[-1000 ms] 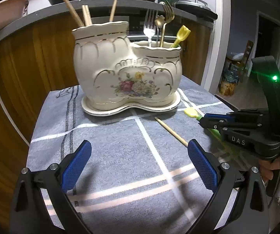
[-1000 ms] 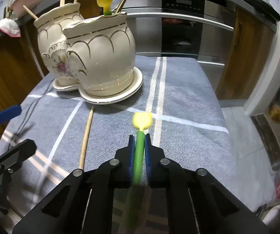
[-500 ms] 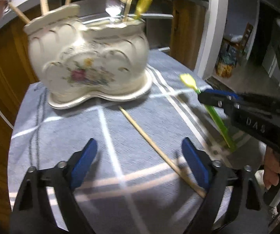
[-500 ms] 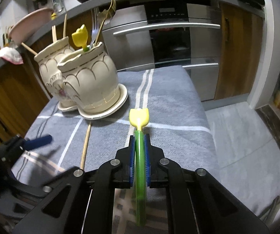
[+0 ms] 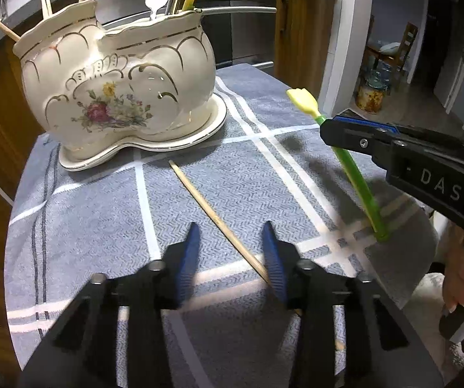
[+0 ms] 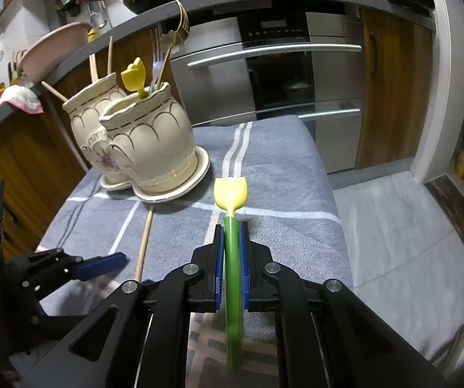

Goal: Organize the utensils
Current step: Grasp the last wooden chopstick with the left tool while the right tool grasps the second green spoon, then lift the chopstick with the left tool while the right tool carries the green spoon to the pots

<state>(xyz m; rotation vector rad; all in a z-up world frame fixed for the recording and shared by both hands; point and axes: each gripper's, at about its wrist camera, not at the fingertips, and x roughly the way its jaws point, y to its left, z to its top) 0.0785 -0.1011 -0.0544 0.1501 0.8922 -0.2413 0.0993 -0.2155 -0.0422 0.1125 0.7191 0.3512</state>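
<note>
A cream two-pot ceramic utensil holder [image 5: 118, 90] with a flower print stands on its saucer; it also shows in the right wrist view [image 6: 144, 142]. One pot holds chopsticks, the other forks and a yellow tulip spoon [image 6: 134, 76]. My right gripper [image 6: 231, 236] is shut on a green-handled yellow tulip spoon [image 6: 232, 258] and holds it above the cloth [image 5: 354, 168]. A single wooden chopstick [image 5: 212, 213] lies on the cloth. My left gripper [image 5: 232, 245] is partly closed, its blue pads on either side of the chopstick's near part, apart from it.
A grey cloth with white stripes [image 5: 102, 210] covers the small table. Its right edge drops to the floor [image 6: 393, 226]. An oven front [image 6: 280, 74] and wooden cabinets stand behind, under a counter with pans.
My left gripper has moved right over the chopstick and its jaws have narrowed around it. My right gripper has lifted the green spoon higher off the cloth.
</note>
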